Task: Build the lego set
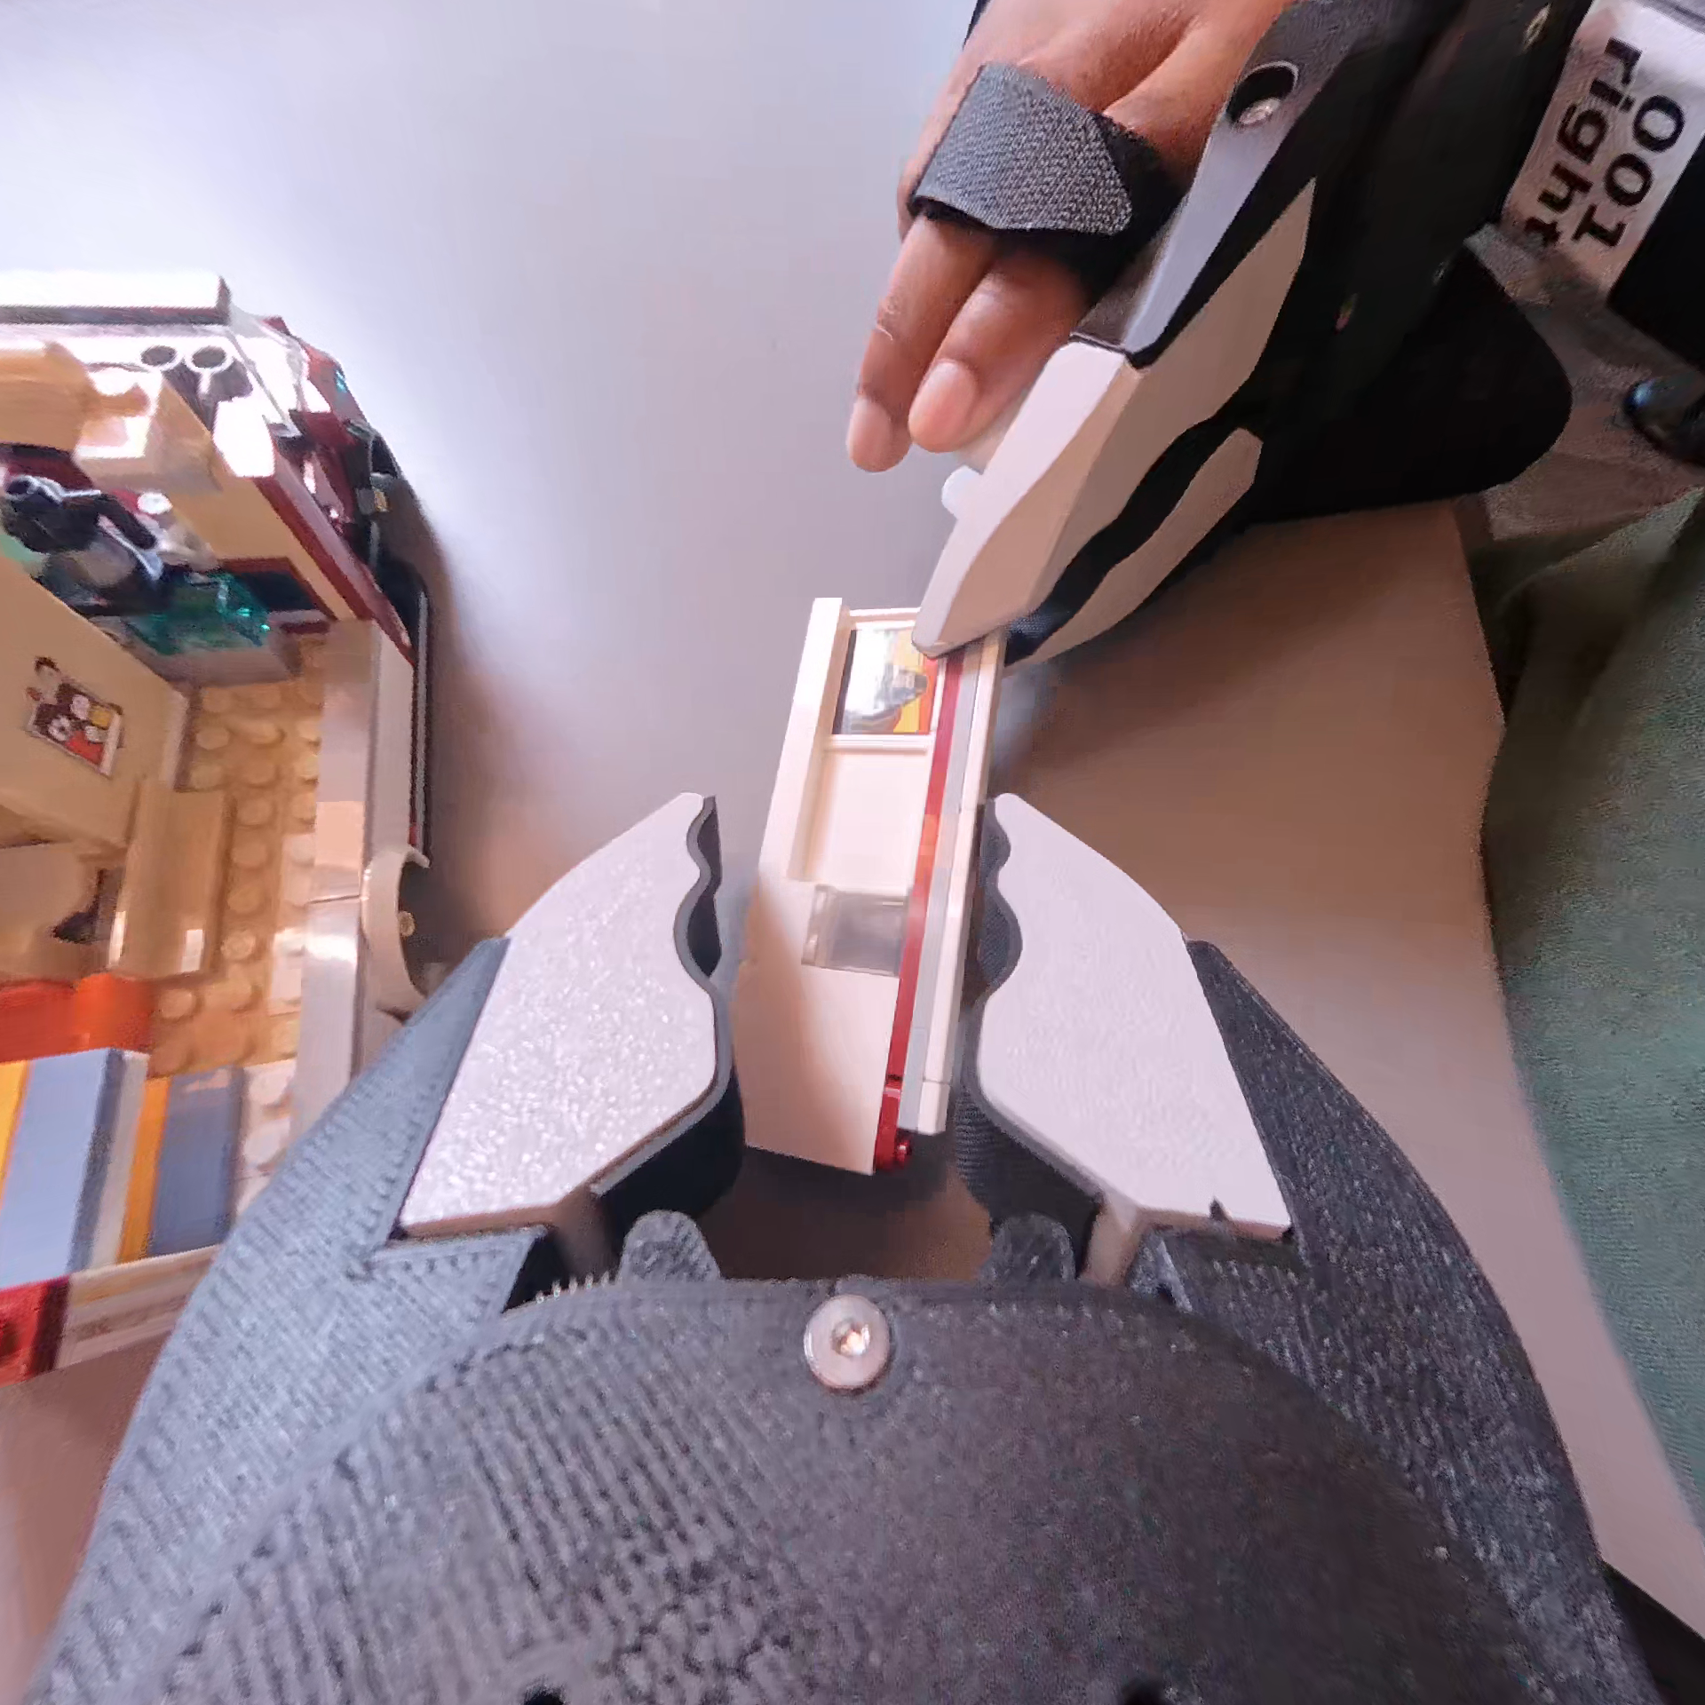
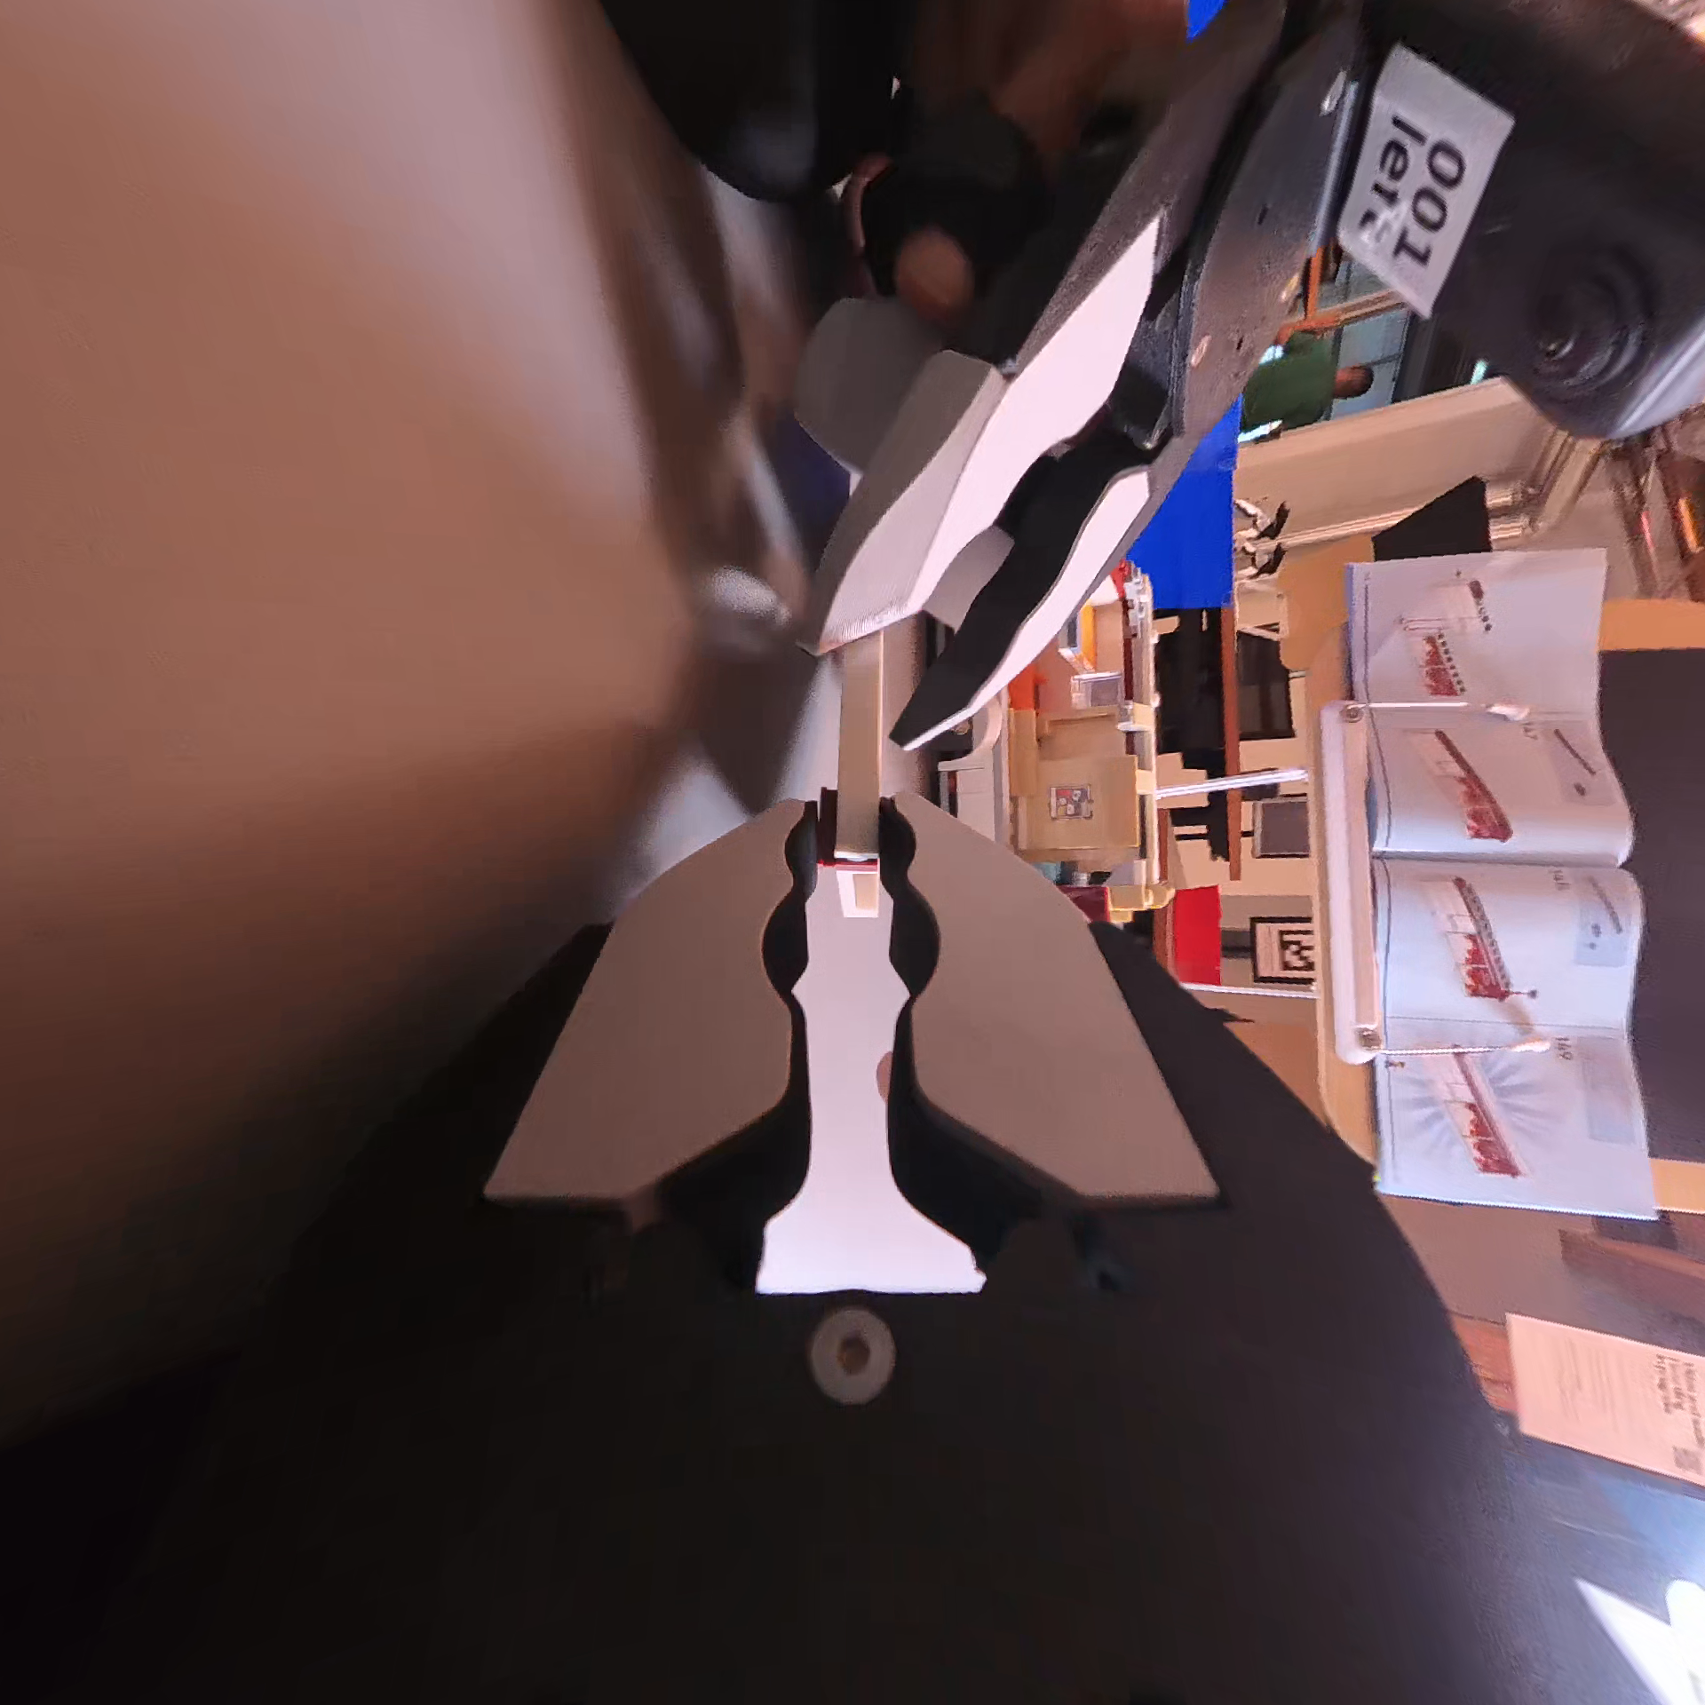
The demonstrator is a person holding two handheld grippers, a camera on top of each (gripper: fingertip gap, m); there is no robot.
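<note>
Our right gripper (image 2: 851, 830) pinches the thin, stiff, light brick panel (image 1: 858, 886) at 12 o'clock by its edges. Our left gripper (image 1: 844, 886) fingers stand spread around it.

brick-built model (image 1: 184, 738) cut off by left edge of the left wrist view, motion-blurred, small parts not readable. far end of cream wall panel (image 1: 858, 923) hidden behind right hand-held gripper (image 1: 978, 637) fingertip. hand (image 1: 1006, 249) cropped at top edge. in the right wrist view the left half is blur, can't tell what it is. panel's far end covered by left hand-held gripper (image 2: 867, 683). instruction booklet (image 2: 1495, 876) pages too small to make out.
</note>
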